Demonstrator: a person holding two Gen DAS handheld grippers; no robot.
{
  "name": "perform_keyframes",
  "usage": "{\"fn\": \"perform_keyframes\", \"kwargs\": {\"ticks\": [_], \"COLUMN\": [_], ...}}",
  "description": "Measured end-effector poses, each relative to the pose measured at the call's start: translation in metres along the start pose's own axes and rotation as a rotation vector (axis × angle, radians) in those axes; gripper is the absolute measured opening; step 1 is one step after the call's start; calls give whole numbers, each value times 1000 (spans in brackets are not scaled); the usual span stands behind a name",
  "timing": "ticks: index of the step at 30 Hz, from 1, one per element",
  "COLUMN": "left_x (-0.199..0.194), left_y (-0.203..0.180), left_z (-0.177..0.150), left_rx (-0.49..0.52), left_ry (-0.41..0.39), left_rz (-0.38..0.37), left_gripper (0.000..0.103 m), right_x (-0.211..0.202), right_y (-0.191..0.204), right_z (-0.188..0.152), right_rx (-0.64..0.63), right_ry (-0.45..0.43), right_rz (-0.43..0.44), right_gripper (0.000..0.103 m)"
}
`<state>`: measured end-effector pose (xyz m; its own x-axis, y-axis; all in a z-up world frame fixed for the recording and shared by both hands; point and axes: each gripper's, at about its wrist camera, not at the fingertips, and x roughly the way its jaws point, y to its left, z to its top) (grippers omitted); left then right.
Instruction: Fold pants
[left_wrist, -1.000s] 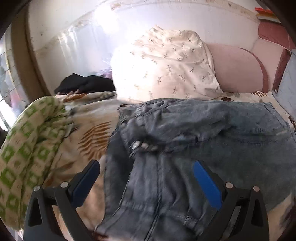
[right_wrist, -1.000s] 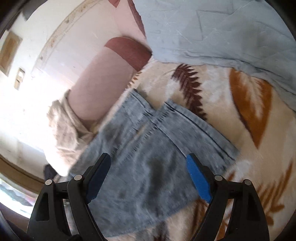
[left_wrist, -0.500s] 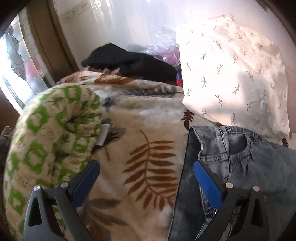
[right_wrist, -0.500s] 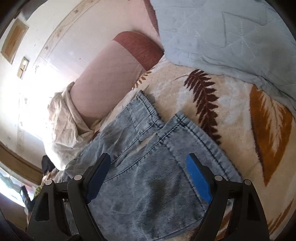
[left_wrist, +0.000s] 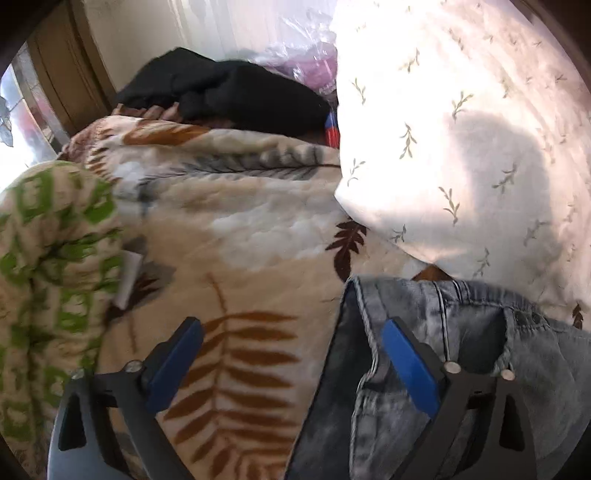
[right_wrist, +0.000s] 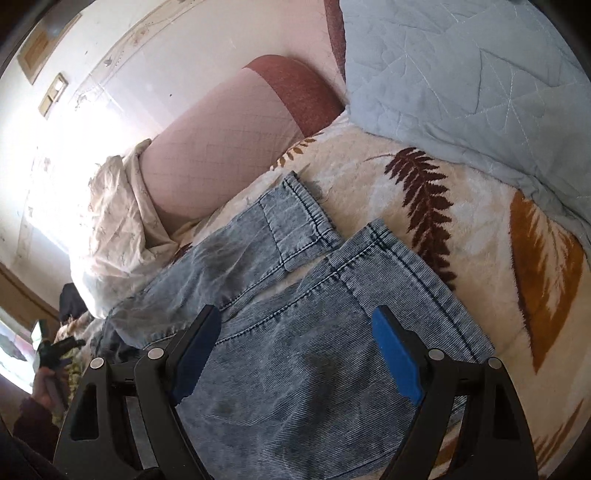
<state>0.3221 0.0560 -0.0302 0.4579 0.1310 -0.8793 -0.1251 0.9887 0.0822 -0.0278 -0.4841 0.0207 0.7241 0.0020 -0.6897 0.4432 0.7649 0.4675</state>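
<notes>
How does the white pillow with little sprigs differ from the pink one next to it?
The white pillow has a loose, wrinkled cover printed with leaf sprigs; the pink pillow is smooth and taut, faintly checked, with a dark red end. The white one slumps; the pink one keeps a firm rounded shape. Both lie on the leaf-patterned blanket.

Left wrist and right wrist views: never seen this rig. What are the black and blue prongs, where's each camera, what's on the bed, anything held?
There is no robot arm. A person holds a two-finger gripper in each hand, and a fisheye camera on each one looks forward along its fingers.

The left wrist view shows the left gripper, open, with one blue-padded finger over the waistband of the jeans and the other over the leaf-print blanket. Beyond lie a white sprigged pillow, a dark garment and a green-patterned blanket.

The right wrist view shows the right gripper, open over the two leg ends of the jeans, which lie flat on the blanket. Behind are a pink bolster and a pale blue quilt.

Neither gripper holds anything.
</notes>
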Motion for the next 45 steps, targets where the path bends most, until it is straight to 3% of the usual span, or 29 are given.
{"fn": "perform_keyframes", "kwargs": {"ticks": [5,11,16,19,21,22,30,39,41,42,45], "left_x": [16,26,32,36,36,37,30,1,-1,-1,1], "left_y": [-3,-9,-10,-9,-10,-11,-8,35,35,34,25], "left_z": [12,23,24,26,28,29,38,57,59,58,59], "left_rx": [-14,-10,-15,-21,-25,-26,-41,-56,-59,-59,-53], "left_ry": [19,39,77,98,105,111,100,77,82,83,91], "left_rz": [-32,-98,-204,-261,-286,-290,-330,-367,-372,-374,-364], "left_gripper": [89,71,45,21,16,9,5,5,5,5,5], "right_x": [2,7,21,35,47,53,112,190,203,210,215], "right_y": [4,15,22,30,35,35,24,26,32,35,41], "right_z": [-1,-1,16,37,54,62,138,160,154,151,144], "right_rx": [-17,-72,-96,-118,-144,-146,-72,-41,-70,-93,-154], "right_ry": [-10,-21,-25,-30,-29,-23,39,170,198,217,205], "right_rz": [-14,-46,-71,-81,-99,-101,-84,-58,-99,-119,-193], "right_gripper": [83,83,83,83,83,82,70,63,57,46,30]}}
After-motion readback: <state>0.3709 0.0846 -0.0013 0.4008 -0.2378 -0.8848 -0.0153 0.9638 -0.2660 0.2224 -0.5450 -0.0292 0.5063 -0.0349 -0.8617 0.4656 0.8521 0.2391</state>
